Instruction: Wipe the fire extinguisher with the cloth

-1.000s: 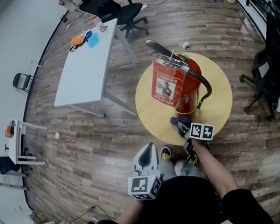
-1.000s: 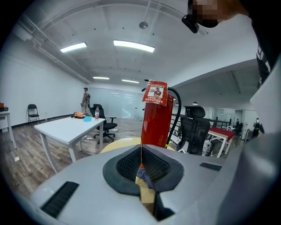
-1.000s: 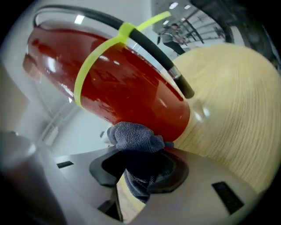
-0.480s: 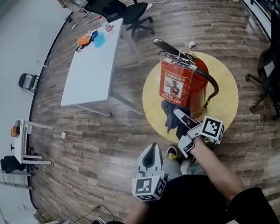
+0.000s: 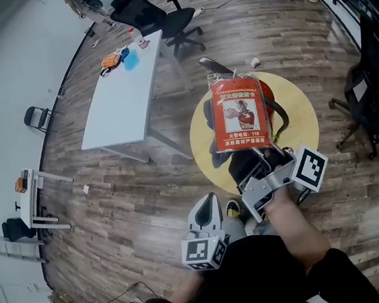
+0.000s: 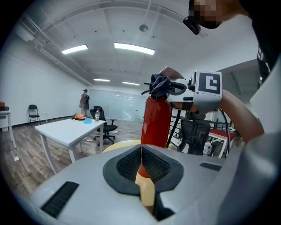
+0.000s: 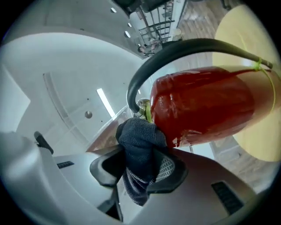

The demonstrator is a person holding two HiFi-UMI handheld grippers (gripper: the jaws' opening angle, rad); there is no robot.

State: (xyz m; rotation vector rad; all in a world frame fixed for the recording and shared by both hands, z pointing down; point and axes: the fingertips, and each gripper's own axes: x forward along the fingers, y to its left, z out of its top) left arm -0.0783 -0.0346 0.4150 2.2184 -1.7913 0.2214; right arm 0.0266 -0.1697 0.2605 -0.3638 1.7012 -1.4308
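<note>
Right gripper view: the cloth (image 7: 140, 149) is wadded over the gap between the fingers (image 7: 172, 169), and it covers the valve end of the extinguisher (image 7: 206, 105) too. The hose (image 7: 175, 47) runs off the right edge.

From overhead the tag (image 5: 239, 113) hides most of the red body. The right gripper (image 5: 251, 168) blocks its own fingers, so only a dark scrap of cloth shows.

In the left gripper view the left gripper (image 6: 141, 151) cuts off the extinguisher's base.

The orange and blue bits on the white table (image 5: 118, 98) are too small to tell. Same for the person (image 6: 83, 102) way at the back.
</note>
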